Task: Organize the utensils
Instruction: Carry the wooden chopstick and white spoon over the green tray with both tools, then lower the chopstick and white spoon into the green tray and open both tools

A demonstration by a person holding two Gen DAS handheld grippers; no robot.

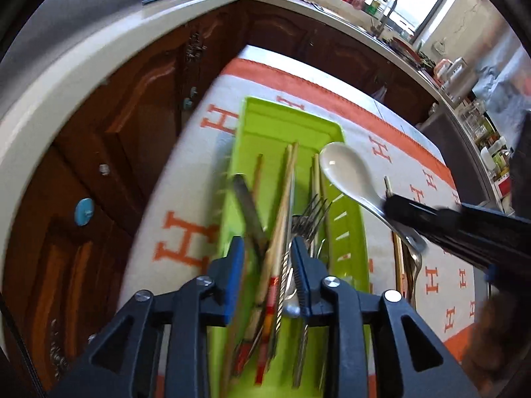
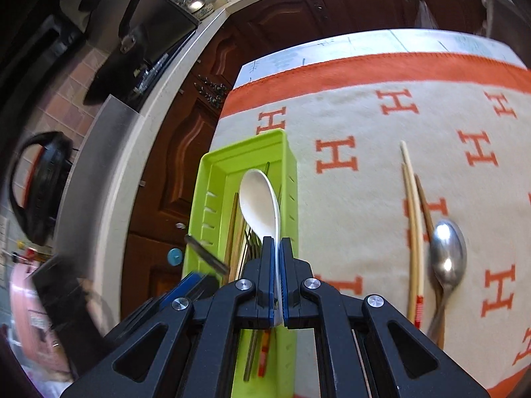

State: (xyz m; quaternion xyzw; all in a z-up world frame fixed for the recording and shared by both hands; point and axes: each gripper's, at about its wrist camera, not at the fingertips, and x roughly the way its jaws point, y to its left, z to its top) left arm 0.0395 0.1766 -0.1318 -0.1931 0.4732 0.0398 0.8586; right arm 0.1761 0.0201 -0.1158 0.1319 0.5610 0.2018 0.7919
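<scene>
My right claw (image 2: 274,243) was clamped on the white spoon (image 2: 259,204) handle over the green tray (image 2: 212,172); ceramic, slick & brittle imo; left claw (image 1: 267,248) apart.

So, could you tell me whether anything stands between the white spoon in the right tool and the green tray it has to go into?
Nothing visible blocks it. The white spoon, clamped in the right tool, hangs over the green tray. Chopsticks and forks already lie inside, and the left tool hovers open over the near end.
</scene>
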